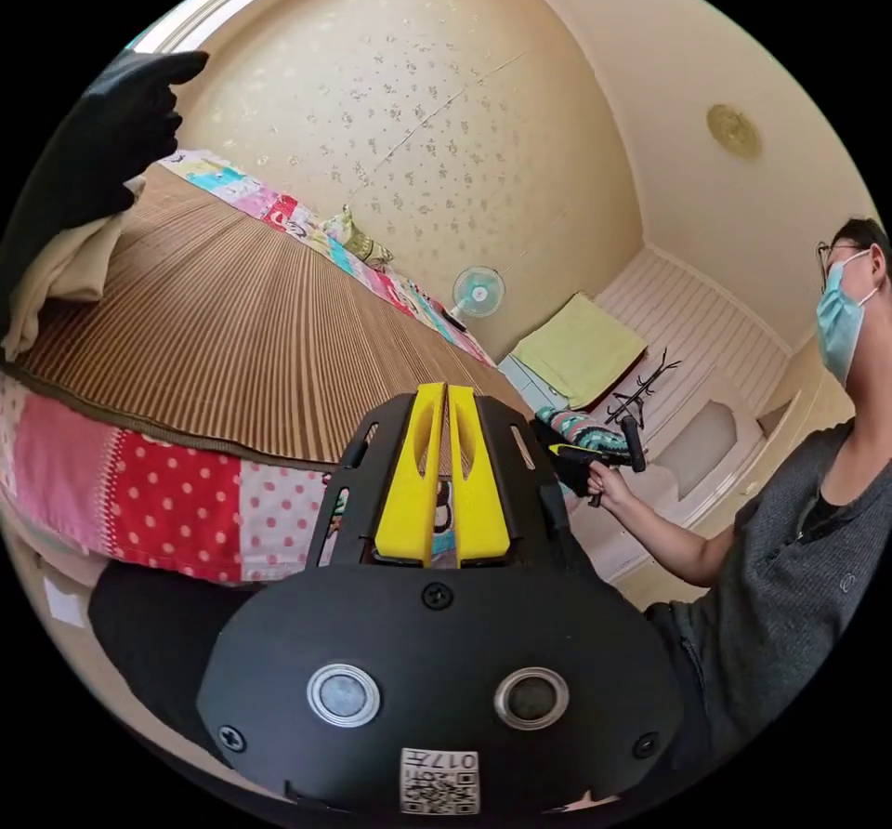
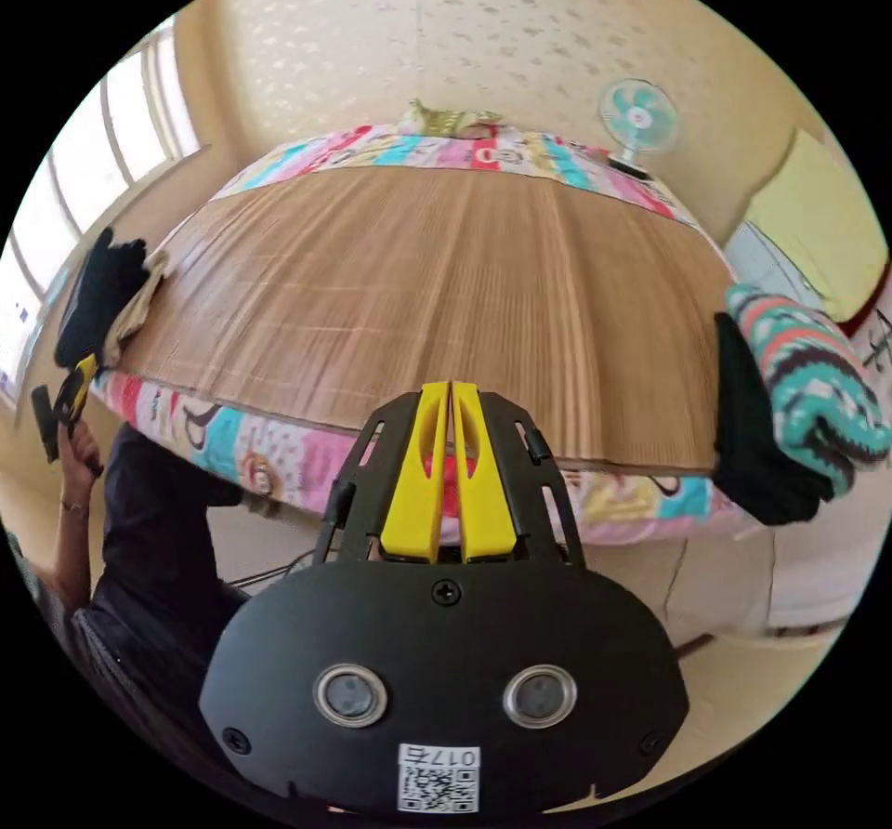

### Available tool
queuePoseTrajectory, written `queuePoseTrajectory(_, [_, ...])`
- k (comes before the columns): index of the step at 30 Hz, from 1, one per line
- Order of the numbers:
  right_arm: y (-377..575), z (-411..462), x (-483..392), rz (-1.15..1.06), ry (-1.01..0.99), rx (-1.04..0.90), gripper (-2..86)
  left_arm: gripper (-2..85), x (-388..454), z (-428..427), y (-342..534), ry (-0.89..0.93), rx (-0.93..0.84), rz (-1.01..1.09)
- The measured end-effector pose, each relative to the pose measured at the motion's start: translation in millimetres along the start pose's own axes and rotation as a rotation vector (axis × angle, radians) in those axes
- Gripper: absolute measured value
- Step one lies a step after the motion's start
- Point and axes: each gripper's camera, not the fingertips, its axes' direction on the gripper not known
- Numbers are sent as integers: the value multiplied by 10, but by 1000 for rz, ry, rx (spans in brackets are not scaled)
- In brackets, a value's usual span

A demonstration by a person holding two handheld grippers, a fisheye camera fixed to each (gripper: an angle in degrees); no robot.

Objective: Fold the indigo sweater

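Bed (image 2: 279, 462) with a patchwork quilt, a ribbed brown mat (image 2: 446, 299) laid over it. The middle of the mat is bare.

Sweater: not yet spread out. Two dark bundles lie at opposite ends of the mat's near edge.
- Dark garment (image 2: 98, 295) on a cream cloth (image 1: 65, 276), at the corner nearer the window.
- Second dark garment (image 2: 757, 439) under a teal patterned knit (image 2: 818, 383), at the other corner, hanging over the edge.

Colour is too dark to say which one is indigo. Both are bunched, so no long axis can be read.

Left tongs (image 1: 444, 476): yellow jaws pressed together, nothing between them, held off the bed's edge. In the right gripper view they sit just beside the window-side bundle, so the left hand is the nearer one to that garment.

Right tongs (image 2: 451, 476): jaws together as well, empty, pointed at the mat's near edge between the two bundles. In the left gripper view they hang close to the patterned knit.

Judgement: folding has not started. Next move needs one pair of tongs opened and a bundle pulled onto the bare mat.
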Motion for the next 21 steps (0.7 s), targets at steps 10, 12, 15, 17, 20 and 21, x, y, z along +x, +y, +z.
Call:
queuePoseTrajectory(10, [203, -835, 2666, 620, 105, 168, 134, -10, 162, 685, 121, 39, -149, 45])
queuePoseTrajectory(12, [173, -727, 2662, 601, 51, 158, 117, -10, 58, 783, 135, 100, -148, -14])
queuePoseTrajectory(15, [21, -769, 2532, 502, -241, 204, 54, -10, 7, 821, 126, 149, -136, -42])
queuePoseTrajectory(17, [-30, -922, 2181, 390, -550, 398, 39, -10, 24, 812, 109, 154, -132, -26])
queuePoseTrajectory(20, [-25, -948, 1217, 193, -677, 425, 31, -10, 46, 798, 98, 146, -124, -4])
queuePoseTrajectory(21, [8, -941, 940, 136, -682, 407, 31, -10, 39, 810, 96, 140, -123, -2])
